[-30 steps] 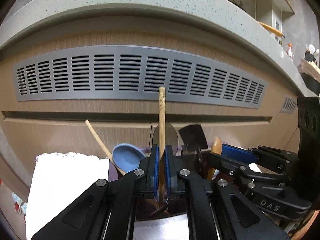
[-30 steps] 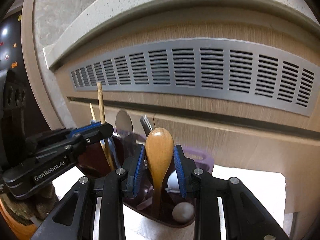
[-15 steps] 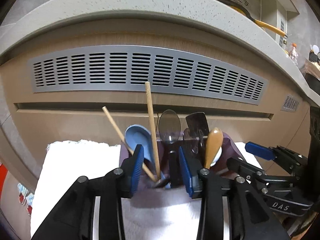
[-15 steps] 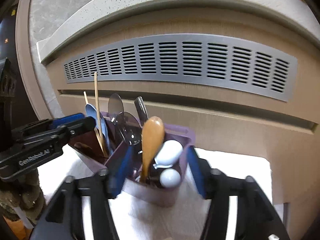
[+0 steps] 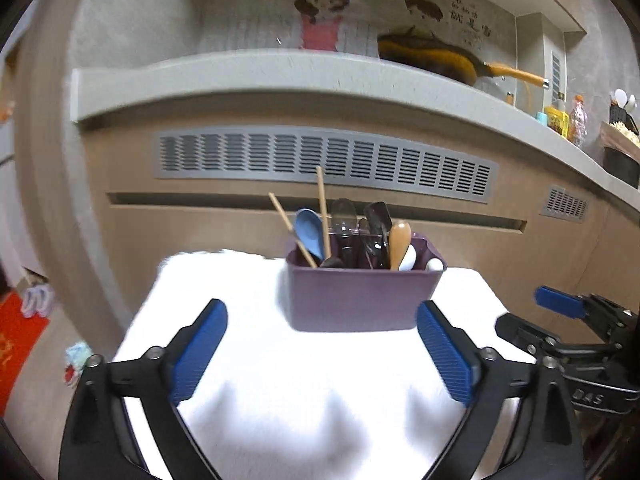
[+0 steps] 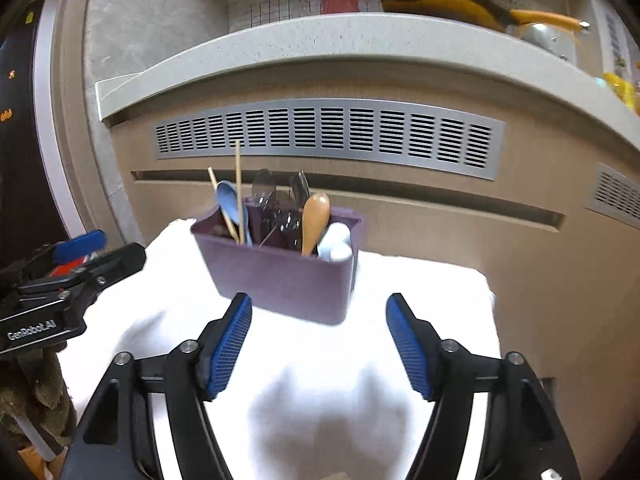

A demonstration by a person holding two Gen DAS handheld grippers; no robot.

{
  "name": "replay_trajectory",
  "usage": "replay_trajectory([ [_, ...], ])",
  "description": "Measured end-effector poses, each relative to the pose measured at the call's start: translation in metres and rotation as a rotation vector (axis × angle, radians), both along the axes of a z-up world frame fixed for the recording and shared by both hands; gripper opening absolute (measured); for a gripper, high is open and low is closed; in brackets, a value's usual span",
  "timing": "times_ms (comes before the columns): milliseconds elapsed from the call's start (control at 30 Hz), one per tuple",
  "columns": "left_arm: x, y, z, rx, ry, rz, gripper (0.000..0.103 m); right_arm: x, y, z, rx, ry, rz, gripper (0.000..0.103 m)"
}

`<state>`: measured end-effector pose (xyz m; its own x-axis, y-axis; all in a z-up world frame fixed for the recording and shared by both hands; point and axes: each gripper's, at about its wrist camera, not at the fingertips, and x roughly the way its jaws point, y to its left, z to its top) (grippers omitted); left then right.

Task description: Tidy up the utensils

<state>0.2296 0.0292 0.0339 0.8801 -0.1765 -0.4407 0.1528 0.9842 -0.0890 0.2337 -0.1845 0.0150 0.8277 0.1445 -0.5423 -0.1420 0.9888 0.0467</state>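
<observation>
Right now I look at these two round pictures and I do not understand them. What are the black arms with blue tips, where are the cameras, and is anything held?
No robot here: a person holds a two-finger gripper tool in each hand, with a wide-angle camera on each looking along its fingers. One picture comes from the left gripper, the other from the right gripper. Both are open and hold nothing. Ahead, on a white towel, stands a purple caddy holding two chopsticks, a blue spoon, a wooden spoon, white spoons and dark utensils.
</observation>
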Motion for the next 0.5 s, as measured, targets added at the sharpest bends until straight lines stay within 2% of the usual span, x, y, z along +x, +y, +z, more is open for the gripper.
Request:
replay_trajectory([
  [33, -0.011, 0.000, 0.000, 0.006, -0.009, 0.007, 0.103, -0.010, 0.000, 0.001, 0.005, -0.005, -0.005, 0.082],
  [200, -0.078, 0.000, -0.009, 0.054, -0.021, 0.043, 0.103, -0.065, 0.004, -0.004, 0.011, -0.017, -0.057, 0.089],
  [400, -0.136, -0.013, -0.023, 0.136, -0.059, 0.098, 0.103, -0.123, -0.001, -0.016, 0.037, 0.003, -0.106, 0.089],
  [500, -0.149, -0.016, -0.030, 0.130, -0.023, 0.085, 0.103, -0.144, -0.002, -0.022, 0.031, -0.010, -0.123, 0.090],
])
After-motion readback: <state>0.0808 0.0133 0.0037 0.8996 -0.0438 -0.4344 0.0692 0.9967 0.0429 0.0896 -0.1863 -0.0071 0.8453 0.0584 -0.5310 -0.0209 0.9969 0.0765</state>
